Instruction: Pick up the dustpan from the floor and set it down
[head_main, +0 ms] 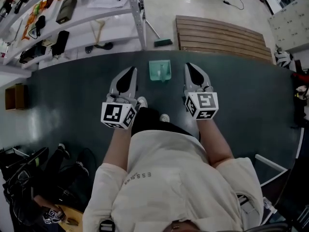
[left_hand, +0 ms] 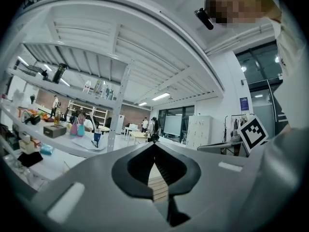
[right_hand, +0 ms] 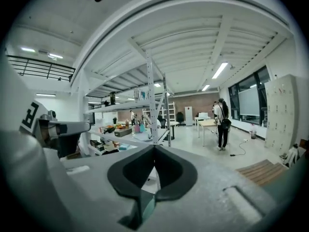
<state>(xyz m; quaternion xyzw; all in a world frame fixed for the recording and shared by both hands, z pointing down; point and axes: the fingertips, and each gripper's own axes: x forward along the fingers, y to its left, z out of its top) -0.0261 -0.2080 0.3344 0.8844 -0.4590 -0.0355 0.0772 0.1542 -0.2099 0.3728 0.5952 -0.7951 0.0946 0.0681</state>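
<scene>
A pale teal dustpan (head_main: 160,70) lies flat on the dark floor mat (head_main: 241,91), straight ahead of my feet. Both grippers hang well above it, one on each side, and neither touches it. My left gripper (head_main: 130,71) is to the dustpan's left and my right gripper (head_main: 189,66) to its right. In the left gripper view the left gripper (left_hand: 154,144) points level into the room, fingertips meeting, nothing held. The right gripper (right_hand: 154,147) is likewise shut and empty. A sliver of the teal dustpan (right_hand: 147,206) shows through the gap below the tips.
A white shelf rack (head_main: 72,23) loaded with tools stands at the back left. A slatted wooden pallet (head_main: 222,35) lies at the back right, with a broom head (head_main: 162,42) beside it. A cardboard box (head_main: 14,96) sits at the left. People stand far off in the room.
</scene>
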